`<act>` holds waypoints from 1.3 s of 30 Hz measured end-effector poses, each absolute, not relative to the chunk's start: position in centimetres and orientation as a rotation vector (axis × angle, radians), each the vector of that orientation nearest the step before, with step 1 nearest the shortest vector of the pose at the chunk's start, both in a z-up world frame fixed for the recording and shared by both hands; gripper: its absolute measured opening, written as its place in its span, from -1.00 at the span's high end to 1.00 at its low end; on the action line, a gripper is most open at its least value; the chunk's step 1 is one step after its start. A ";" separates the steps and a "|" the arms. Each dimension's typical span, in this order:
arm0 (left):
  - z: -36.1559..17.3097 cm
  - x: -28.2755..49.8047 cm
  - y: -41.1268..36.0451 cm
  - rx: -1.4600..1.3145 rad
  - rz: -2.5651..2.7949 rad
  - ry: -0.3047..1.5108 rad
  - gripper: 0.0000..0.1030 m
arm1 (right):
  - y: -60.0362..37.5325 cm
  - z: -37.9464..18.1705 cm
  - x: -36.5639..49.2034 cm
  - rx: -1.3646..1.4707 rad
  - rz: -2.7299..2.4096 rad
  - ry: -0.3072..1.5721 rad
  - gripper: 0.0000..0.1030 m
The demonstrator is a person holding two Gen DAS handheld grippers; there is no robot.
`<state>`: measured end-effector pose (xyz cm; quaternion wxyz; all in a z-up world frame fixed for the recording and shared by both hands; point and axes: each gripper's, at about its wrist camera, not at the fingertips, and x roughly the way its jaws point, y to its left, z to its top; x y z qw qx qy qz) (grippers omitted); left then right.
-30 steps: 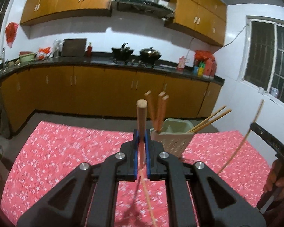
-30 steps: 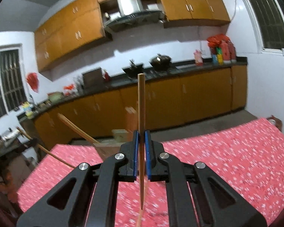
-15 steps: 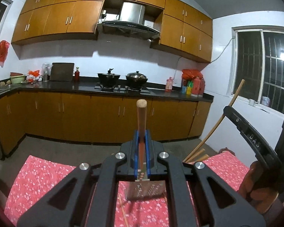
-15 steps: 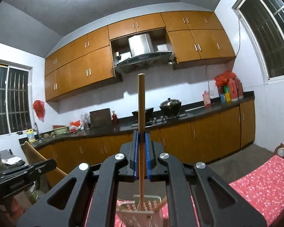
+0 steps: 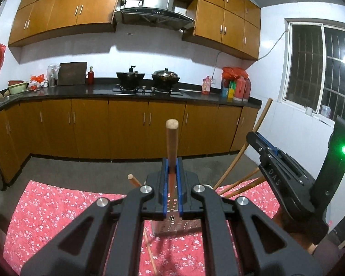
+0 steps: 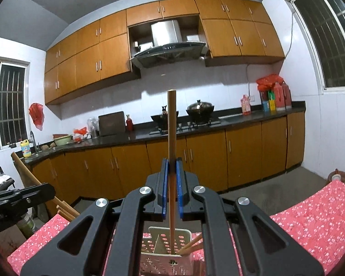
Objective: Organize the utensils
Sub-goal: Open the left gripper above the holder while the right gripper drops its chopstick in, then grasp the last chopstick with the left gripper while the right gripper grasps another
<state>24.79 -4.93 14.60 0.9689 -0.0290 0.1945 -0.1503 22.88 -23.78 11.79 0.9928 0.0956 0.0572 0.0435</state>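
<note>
Claws both clamp sticks: left claw (image 5: 171,184) grips a round-tipped wooden handle (image 5: 172,138), right claw (image 6: 171,184) holds a chopstick (image 6: 171,138) entering the perforated utensil holder (image 6: 165,246) at 6 o'clock.

Over the last second both grippers have come in over the perforated utensil holder (image 6: 165,253). A second ago the holder stood ahead of the left gripper (image 5: 171,174) and well off to one side of the right gripper (image 6: 171,177); it now sits directly beneath each. The chopstick (image 6: 171,151) clamped in the right gripper, which hung clear of the holder then, now dips its lower end inside it, in the compartment right of the divider. The wooden handle (image 5: 171,142) clamped in the left gripper has also arrived directly above the holder.
</note>
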 end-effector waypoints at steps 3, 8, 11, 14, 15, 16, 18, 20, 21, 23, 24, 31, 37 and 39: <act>13.9 25.4 -5.3 -0.059 -0.306 0.417 0.85 | -23.4 11.6 23.3 0.191 0.105 0.147 0.85; 13.6 25.8 -5.2 -0.080 -0.298 0.424 0.80 | -23.3 11.5 22.4 0.187 0.142 0.174 0.36; 13.9 25.6 -4.7 -0.086 -0.292 0.413 0.75 | -24.0 11.8 21.4 0.197 0.137 0.161 0.28; 14.2 25.0 -4.0 -0.104 -0.288 0.401 0.73 | -24.6 12.2 20.9 0.205 0.135 0.159 0.28; 14.4 24.7 -3.8 -0.110 -0.287 0.396 0.71 | -24.9 12.4 20.3 0.207 0.131 0.157 0.28; 14.5 24.4 -3.6 -0.114 -0.285 0.392 0.69 | -25.2 12.5 20.1 0.208 0.128 0.157 0.28; 14.7 23.7 -3.2 -0.119 -0.279 0.380 0.65 | -25.7 12.7 19.4 0.212 0.115 0.155 0.28; 14.7 22.7 -2.5 -0.124 -0.268 0.370 0.62 | -26.5 12.6 18.6 0.219 0.101 0.159 0.27; 14.5 22.2 -2.0 -0.126 -0.261 0.369 0.61 | -27.0 12.3 18.0 0.225 0.089 0.166 0.27; 13.9 21.3 -1.3 -0.128 -0.244 0.373 0.55 | -27.9 11.5 17.2 0.233 0.069 0.188 0.27; 13.6 21.0 -1.1 -0.126 -0.234 0.378 0.53 | -28.4 10.9 16.9 0.234 0.055 0.210 0.27; 6.6 20.2 0.4 -0.078 -0.115 0.517 0.43 | -30.4 3.1 17.4 0.253 -0.003 0.471 0.26; -1.4 20.1 0.5 -0.063 -0.075 0.704 0.43 | -27.5 -4.7 17.7 0.248 0.087 0.732 0.26; -2.9 20.2 0.6 -0.086 -0.087 0.753 0.43 | -26.0 -6.2 17.7 0.224 0.131 0.787 0.27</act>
